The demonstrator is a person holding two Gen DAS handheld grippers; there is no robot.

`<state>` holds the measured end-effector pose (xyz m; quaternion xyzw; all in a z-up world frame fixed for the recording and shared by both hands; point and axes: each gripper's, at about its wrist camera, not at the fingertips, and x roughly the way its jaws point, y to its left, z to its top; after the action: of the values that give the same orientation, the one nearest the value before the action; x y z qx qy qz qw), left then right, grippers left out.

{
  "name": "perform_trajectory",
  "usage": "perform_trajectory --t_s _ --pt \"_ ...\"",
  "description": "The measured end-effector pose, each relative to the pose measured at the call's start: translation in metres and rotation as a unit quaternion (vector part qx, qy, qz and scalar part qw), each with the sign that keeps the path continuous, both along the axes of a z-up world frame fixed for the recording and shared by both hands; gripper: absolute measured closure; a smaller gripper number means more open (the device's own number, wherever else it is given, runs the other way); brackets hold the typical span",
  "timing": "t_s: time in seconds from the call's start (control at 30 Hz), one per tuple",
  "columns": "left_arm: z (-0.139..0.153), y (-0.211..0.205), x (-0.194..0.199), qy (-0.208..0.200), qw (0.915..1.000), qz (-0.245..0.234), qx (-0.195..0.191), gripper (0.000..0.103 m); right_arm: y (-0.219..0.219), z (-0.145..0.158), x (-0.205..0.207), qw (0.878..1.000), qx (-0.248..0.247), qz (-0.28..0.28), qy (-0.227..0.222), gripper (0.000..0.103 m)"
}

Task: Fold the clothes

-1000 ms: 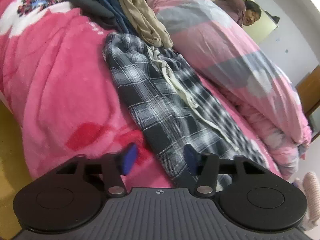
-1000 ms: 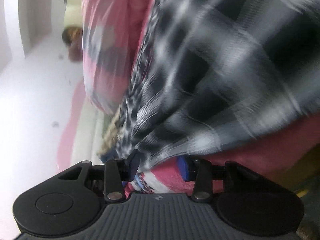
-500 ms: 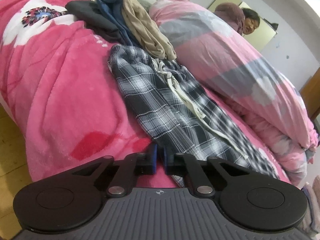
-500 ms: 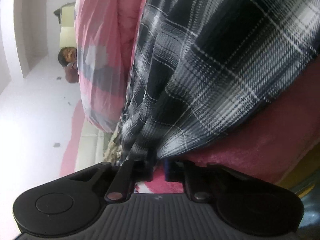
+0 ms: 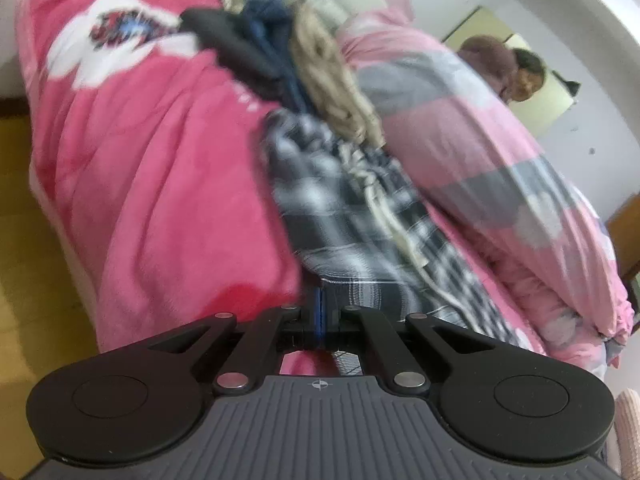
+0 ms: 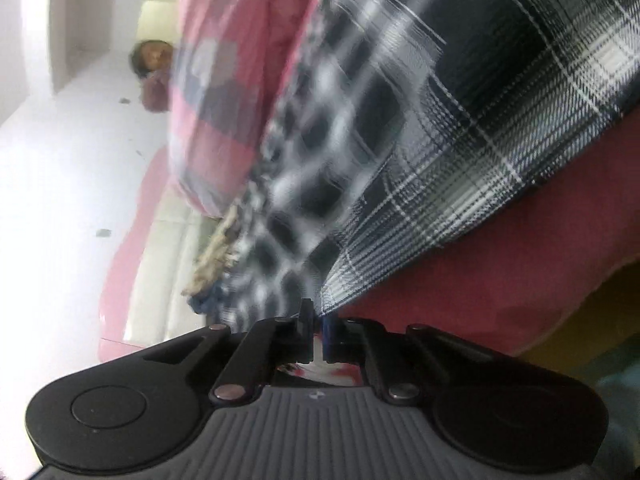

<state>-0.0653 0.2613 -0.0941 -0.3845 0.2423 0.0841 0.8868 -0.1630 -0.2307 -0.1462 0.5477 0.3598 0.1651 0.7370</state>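
Both grippers are pinched onto the near hem end of the plaid pants [image 5: 360, 216], which are laid out long on the pink blanket [image 5: 152, 168] close to the bed's near edge. The left gripper [image 5: 320, 312] is clamped on the hem right at that edge, jaws fully together on cloth. The right gripper [image 6: 318, 320] is nipped onto a corner of the same hem, only a sliver left between its pads. The long axis of the pants runs straight away from both sets of jaws, up toward the clothes pile [image 5: 280, 52] and the drawstring [image 5: 376, 184] at the far waistband end. So the fold is probably meant to be carried along that axis, hem lifted over toward the waist, with both hands about equally near. The rolled duvet [image 5: 500, 152] is sat just beside the pants on the far side
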Motion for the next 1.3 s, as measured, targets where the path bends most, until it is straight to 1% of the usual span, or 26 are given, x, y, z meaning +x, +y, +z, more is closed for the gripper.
perform_trajectory --t_s 0.07,0.13,0.17,0.23,0.33,0.4,0.5,0.57,0.63,0.67,0.73,0.77,0.83,0.87,0.93,1.0,1.03,1.1,1.17,1.23,1.3 --pt "0.000 0.003 0.001 -0.001 1.0000 0.000 -0.008 0.103 0.001 0.001 0.000 1.000 0.012 0.000 0.006 0.099" --pt "-0.001 0.002 0.003 0.003 1.0000 -0.006 0.002 0.103 0.004 0.007 -0.001 1.000 0.001 0.004 -0.004 0.099" --pt "-0.002 0.001 0.005 0.008 0.9999 -0.008 0.008 0.103 0.004 0.006 -0.001 1.000 -0.004 0.005 -0.002 0.099" --pt "-0.009 0.000 0.009 0.017 0.9997 -0.011 0.011 0.103 0.004 0.002 0.000 1.000 -0.012 0.007 0.008 0.099" --pt "-0.008 -0.002 0.007 0.013 0.9996 -0.007 0.024 0.103 0.001 -0.017 -0.001 0.999 0.006 -0.001 0.041 0.099" --pt "-0.004 -0.004 0.006 0.010 0.9993 -0.004 0.036 0.103 0.001 -0.016 -0.001 0.999 0.005 0.001 0.038 0.099" --pt "-0.001 -0.006 0.007 0.009 0.9987 0.001 0.051 0.103 0.005 -0.008 0.006 1.000 -0.004 0.011 0.021 0.099" --pt "0.000 -0.008 0.008 0.013 0.9981 -0.001 0.060 0.103 0.003 -0.010 0.008 1.000 -0.007 0.019 0.022 0.099" --pt "-0.001 -0.010 0.008 0.018 0.9973 -0.006 0.071 0.103 -0.009 -0.024 -0.013 0.999 -0.007 0.025 0.034 0.099" --pt "-0.001 -0.011 0.009 0.020 0.9968 -0.009 0.076 0.102 -0.010 -0.028 -0.016 0.999 -0.005 0.025 0.039 0.099" --pt "0.001 -0.012 0.007 0.025 0.9960 -0.010 0.085 0.099 -0.012 -0.026 -0.018 0.999 -0.019 0.027 0.038 0.099" --pt "0.002 -0.010 0.005 0.025 0.9961 -0.010 0.084 0.093 -0.012 -0.025 -0.019 0.999 -0.026 0.027 0.038 0.099" --pt "0.007 -0.010 -0.001 0.024 0.9955 0.000 0.091 0.089 -0.010 -0.019 -0.020 0.996 -0.069 0.043 0.042 0.098" --pt "0.010 -0.011 -0.004 0.023 0.9945 0.009 0.102 0.085 -0.009 -0.016 -0.020 0.993 -0.091 0.054 0.048 0.097" --pt "0.018 -0.017 -0.012 0.017 0.9895 0.032 0.140 0.078 -0.006 -0.010 -0.024 0.989 -0.119 0.077 0.048 0.097" --pt "0.028 -0.025 -0.016 0.003 0.9846 0.030 0.172 0.078 -0.003 0.002 -0.030 0.984 -0.145 0.104 0.027 0.097" --pt "0.033 -0.030 -0.015 -0.005 0.9829 0.019 0.183 0.078 -0.001 0.015 -0.031 0.978 -0.171 0.117 0.003 0.097" --pt "0.041 -0.043 -0.009 -0.021 0.9791 -0.018 0.201 0.076 0.000 0.045 -0.032 0.963 -0.226 0.137 -0.050 0.097" --pt "0.046 -0.058 0.001 -0.034 0.9761 -0.066 0.204 0.072 -0.004 0.077 -0.028 0.946 -0.272 0.144 -0.104 0.096" --pt "0.047 -0.076 0.015 -0.041 0.9718 -0.119 0.199 0.071 -0.010 0.105 -0.019 0.930 -0.305 0.137 -0.153 0.094" --pt "0.044 -0.095 0.027 -0.037 0.9655 -0.163 0.199 0.070 -0.015 0.131 -0.002 0.913 -0.334 0.126 -0.198 0.085"
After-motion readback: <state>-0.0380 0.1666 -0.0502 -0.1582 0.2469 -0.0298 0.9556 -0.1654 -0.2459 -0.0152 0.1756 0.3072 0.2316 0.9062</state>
